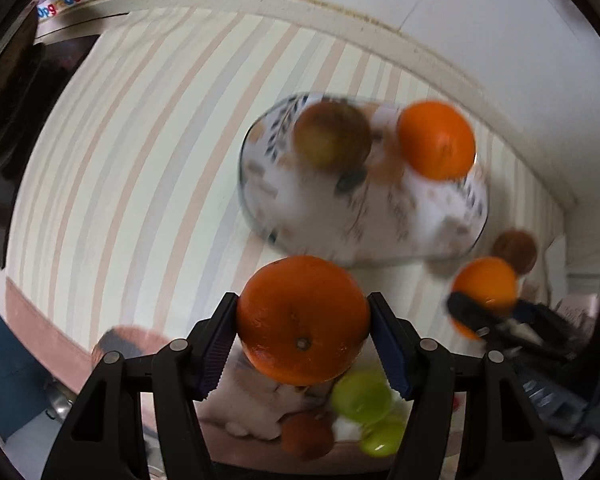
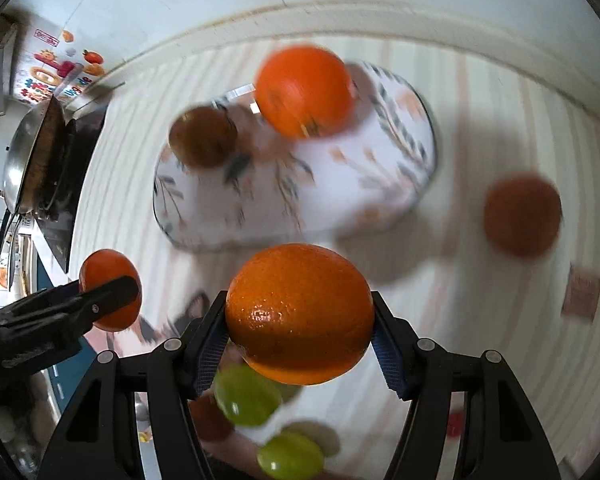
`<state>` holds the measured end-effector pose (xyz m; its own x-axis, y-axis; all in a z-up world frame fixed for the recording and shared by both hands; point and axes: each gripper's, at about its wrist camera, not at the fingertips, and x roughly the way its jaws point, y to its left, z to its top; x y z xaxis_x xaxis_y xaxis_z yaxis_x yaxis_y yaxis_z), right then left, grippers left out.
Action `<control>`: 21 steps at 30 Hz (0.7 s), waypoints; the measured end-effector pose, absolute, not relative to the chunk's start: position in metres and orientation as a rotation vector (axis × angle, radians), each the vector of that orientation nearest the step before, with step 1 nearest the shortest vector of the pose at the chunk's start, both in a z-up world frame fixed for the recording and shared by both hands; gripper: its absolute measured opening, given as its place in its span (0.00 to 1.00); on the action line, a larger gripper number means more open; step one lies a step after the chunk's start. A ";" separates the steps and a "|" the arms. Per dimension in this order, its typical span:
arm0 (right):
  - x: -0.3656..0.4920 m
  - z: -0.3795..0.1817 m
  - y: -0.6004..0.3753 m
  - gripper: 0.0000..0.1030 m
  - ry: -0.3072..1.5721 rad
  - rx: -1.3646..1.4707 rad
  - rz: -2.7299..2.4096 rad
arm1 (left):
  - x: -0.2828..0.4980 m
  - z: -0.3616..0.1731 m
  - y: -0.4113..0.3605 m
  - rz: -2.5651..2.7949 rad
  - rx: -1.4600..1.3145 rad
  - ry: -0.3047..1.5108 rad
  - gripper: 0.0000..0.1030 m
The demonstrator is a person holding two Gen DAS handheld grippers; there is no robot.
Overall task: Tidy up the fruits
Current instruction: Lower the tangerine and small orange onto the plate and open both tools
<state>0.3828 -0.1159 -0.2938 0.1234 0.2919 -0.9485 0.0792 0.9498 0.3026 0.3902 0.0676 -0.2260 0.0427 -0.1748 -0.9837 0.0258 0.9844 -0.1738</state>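
Note:
My left gripper (image 1: 303, 322) is shut on an orange (image 1: 303, 320) and holds it above the striped table. My right gripper (image 2: 300, 316) is shut on another orange (image 2: 300, 314); it also shows in the left wrist view (image 1: 484, 286). A patterned white plate (image 1: 364, 208) lies ahead, with an orange (image 1: 436, 140) and a brown fruit (image 1: 332, 134) on it. The plate (image 2: 340, 184) shows in the right wrist view with the same orange (image 2: 305, 92) and brown fruit (image 2: 203, 137). Green fruits (image 2: 247, 396) and a brown one (image 1: 306, 436) lie below the grippers.
Another brown fruit (image 2: 522, 216) lies on the striped cloth (image 1: 140, 160) right of the plate. A stove with a pan (image 2: 32, 160) stands at the left. The white tiled wall (image 1: 460, 20) runs behind the table. A small brown card (image 2: 582, 292) lies at the right.

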 end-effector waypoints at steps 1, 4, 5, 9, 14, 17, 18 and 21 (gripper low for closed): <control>0.394 -0.296 -0.114 0.66 1.445 0.303 0.163 | 0.395 -0.232 0.067 -0.153 -0.138 1.528 0.60; 0.415 -0.302 -0.110 0.66 1.447 0.271 0.166 | 0.424 -0.243 0.058 -0.141 -0.173 1.563 0.60; 0.423 -0.307 -0.106 0.66 1.452 0.260 0.167 | 0.437 -0.247 0.056 -0.137 -0.181 1.573 0.60; 0.446 -0.324 -0.104 0.66 1.486 0.256 0.177 | 0.453 -0.264 0.051 -0.131 -0.169 1.606 0.60; 0.458 -0.342 -0.092 0.66 1.512 0.235 0.197 | 0.457 -0.276 0.049 -0.117 -0.162 1.643 0.60; 0.462 -0.353 -0.086 0.66 1.535 0.226 0.206 | 0.459 -0.291 0.046 -0.113 -0.164 1.678 0.60; 0.461 -0.356 -0.084 0.66 1.542 0.224 0.208 | 0.459 -0.293 0.046 -0.111 -0.162 1.686 0.60; 0.463 -0.360 -0.082 0.66 1.550 0.217 0.216 | 0.459 -0.301 0.045 -0.100 -0.162 1.711 0.61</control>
<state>0.4629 -0.0818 -0.3604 0.0102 0.2726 -0.9621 -0.0011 0.9621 0.2726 0.4589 0.0454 -0.3013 -0.1397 -0.1656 -0.9762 -0.0501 0.9858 -0.1600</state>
